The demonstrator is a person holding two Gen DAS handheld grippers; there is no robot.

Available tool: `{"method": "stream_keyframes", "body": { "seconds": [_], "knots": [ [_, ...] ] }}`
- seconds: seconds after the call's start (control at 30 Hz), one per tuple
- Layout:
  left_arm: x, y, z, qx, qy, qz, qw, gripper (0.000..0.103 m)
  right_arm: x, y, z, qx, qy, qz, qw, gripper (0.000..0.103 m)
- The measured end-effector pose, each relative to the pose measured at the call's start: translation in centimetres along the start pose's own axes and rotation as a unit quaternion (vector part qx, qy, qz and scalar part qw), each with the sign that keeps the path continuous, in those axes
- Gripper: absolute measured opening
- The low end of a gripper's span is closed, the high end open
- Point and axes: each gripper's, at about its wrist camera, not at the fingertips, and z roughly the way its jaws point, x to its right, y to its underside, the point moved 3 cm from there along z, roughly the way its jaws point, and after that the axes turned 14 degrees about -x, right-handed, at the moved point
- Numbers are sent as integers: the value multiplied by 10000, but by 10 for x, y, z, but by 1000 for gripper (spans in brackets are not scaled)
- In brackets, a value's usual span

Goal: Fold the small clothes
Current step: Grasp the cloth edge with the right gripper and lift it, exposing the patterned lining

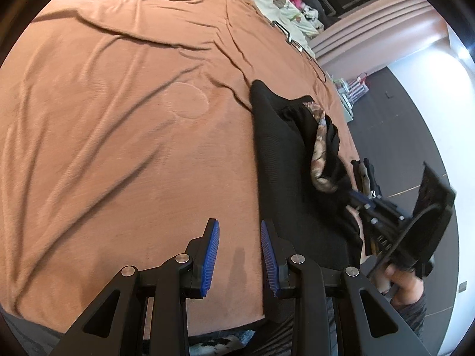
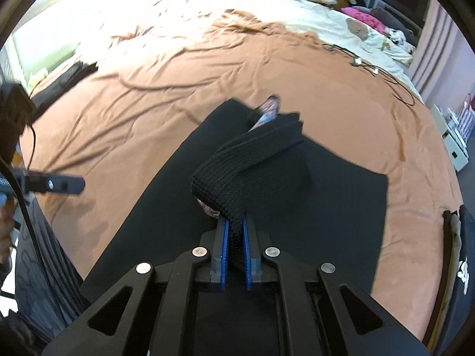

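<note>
Rust-orange wrinkled bed blanket (image 2: pixel 297 89) carries a black knit garment with patterned lining (image 2: pixel 282 178), spread near the right edge. Right tongs (image 2: pixel 234 231) clamp its lifted fold. Left tongs (image 1: pixel 240 252) hover apart, empty, left of it.

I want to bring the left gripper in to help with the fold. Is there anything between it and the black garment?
Nothing visible. The left gripper is open and empty over bare orange blanket, and the black garment lies directly beside its right finger. The right gripper is shut on a folded edge.
</note>
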Motion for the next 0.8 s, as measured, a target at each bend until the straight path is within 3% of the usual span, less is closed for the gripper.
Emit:
{"method": "stream_keyframes", "body": {
  "seconds": [0.5, 0.8],
  "knots": [
    [34, -20, 33, -243, -436, 150, 9986, 31, 106, 2, -11, 424, -437, 1162, 9914, 4],
    [46, -28, 49, -360, -729, 174, 9965, 31, 164, 7, 22, 342, -492, 2001, 9779, 4]
  ]
}}
